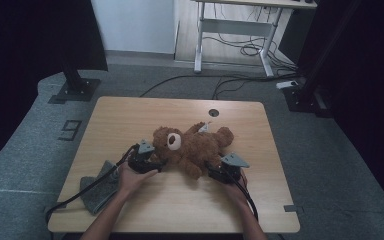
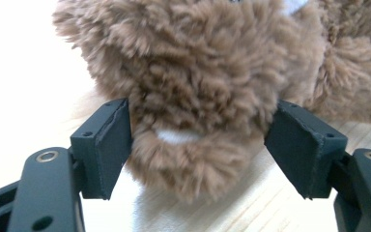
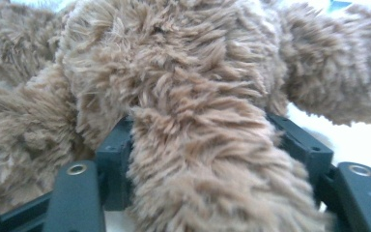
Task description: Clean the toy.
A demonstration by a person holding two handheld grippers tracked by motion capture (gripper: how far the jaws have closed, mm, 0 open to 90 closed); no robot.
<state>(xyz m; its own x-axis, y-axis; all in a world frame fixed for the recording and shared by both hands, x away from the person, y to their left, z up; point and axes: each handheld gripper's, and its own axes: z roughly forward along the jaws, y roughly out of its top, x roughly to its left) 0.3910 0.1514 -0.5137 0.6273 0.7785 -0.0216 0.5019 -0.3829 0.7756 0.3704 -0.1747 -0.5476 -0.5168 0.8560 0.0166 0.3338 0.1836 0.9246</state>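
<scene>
**Teddy bear flanked by both grippers, mid-desk**

Grey cloth lies at 8 o'clock on the desk, under the left forearm and apart from the bear; it looks set aside.

Left gripper sits at the bear's head end, about 9 o'clock of the toy. In the left gripper view its fingers stand wide, with a furry limb or ear between them. The left pad meets the fur's edge; the right pad has a small gap. Not a firm hold. Judgement: lined up to close on that part.

Teddy bear lies on its back near desk centre, head toward 9 o'clock and legs toward 3 o'clock.

Right gripper is at 5 o'clock of the bear. In the right gripper view a thick limb fills the space between its fingers, and fur hides the pads. I cannot tell whether they press. Judgement: the two ends are taken so that the soft body can be lifted or turned without sagging.
</scene>
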